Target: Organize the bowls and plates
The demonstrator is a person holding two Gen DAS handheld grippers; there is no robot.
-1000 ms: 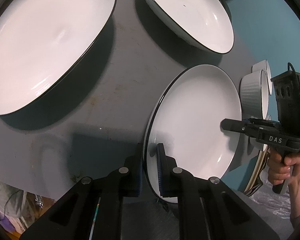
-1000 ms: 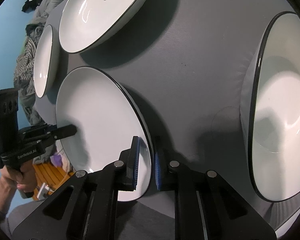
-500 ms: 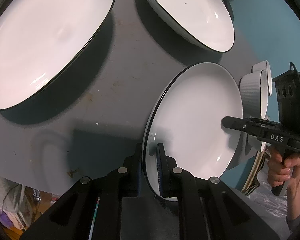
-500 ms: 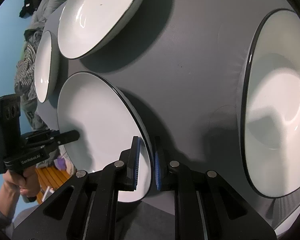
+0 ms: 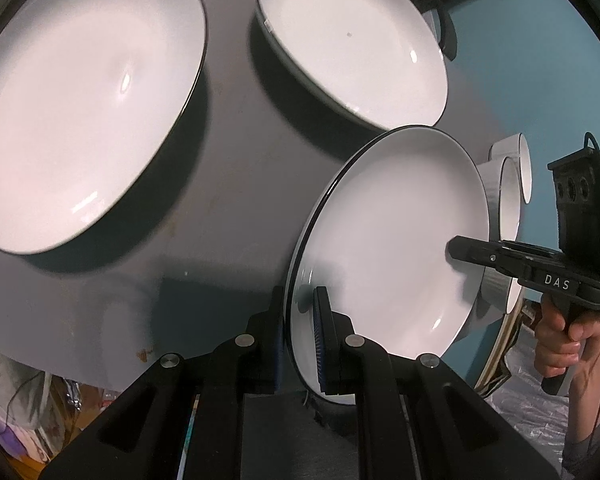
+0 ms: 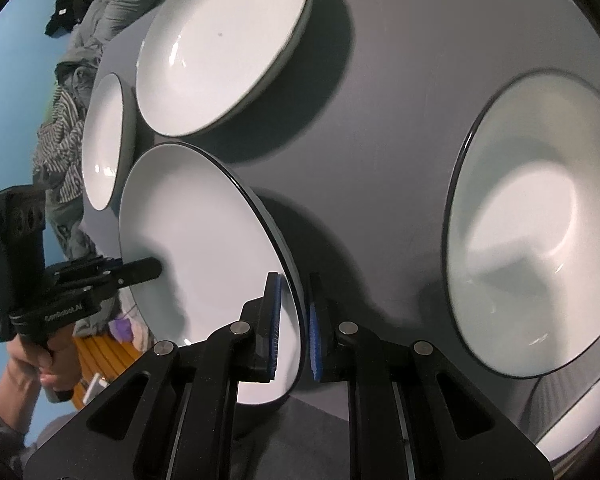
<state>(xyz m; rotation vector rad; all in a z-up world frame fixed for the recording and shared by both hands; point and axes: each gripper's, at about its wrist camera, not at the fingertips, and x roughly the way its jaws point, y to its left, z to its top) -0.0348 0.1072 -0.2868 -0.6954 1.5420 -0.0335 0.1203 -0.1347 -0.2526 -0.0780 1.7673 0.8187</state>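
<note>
A white plate with a black rim (image 5: 392,240) (image 6: 196,240) hangs tilted above the grey table (image 5: 228,184) (image 6: 400,120), held by both grippers at opposite edges. My left gripper (image 5: 298,308) is shut on its near rim in the left wrist view, and shows at the plate's far edge (image 6: 156,268) in the right wrist view. My right gripper (image 6: 294,292) is shut on the opposite rim and shows at the right (image 5: 456,248). Two more white plates (image 5: 84,108) (image 5: 352,44) lie flat on the table beyond.
A deep white bowl (image 6: 540,224) sits on the table to the right of the held plate. Ribbed white bowls (image 5: 508,184) stand behind the plate near the table edge. A person's hands (image 5: 560,340) (image 6: 32,360) grip the handles. Clothes (image 6: 80,40) are piled past the table's far-left edge.
Both grippers stay clamped on the plate. The table and the dishes resting on it have slid slightly across both views, with some blur.
</note>
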